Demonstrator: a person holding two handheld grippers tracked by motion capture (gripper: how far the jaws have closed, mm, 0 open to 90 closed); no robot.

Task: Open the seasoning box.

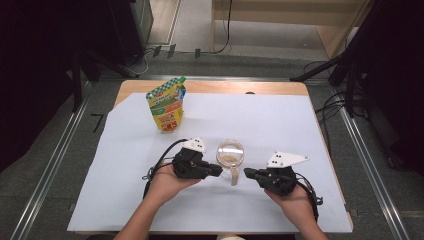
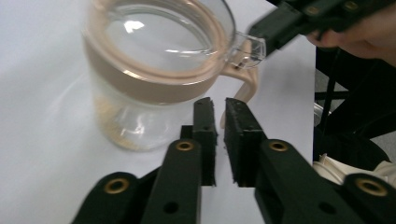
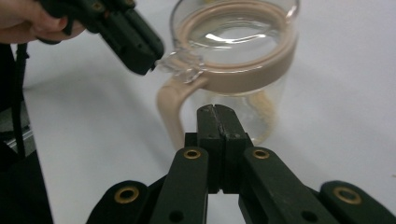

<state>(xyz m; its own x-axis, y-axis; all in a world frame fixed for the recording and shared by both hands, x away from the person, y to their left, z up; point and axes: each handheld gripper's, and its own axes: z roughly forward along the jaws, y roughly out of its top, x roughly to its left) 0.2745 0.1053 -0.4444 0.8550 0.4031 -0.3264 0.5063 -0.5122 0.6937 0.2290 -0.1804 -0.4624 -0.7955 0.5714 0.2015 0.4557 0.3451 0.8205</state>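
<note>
High view: on the white sheet (image 1: 125, 165), a colourful pouch (image 1: 167, 105) stands well beyond and left of the glass jar (image 1: 230, 154). Just left of the jar, the left gripper (image 1: 216, 171) has its jaws a narrow gap apart, holding nothing. Just right of the jar's beige handle (image 1: 234, 176), the right gripper (image 1: 248, 173) has its jaws pressed together, empty.
</note>
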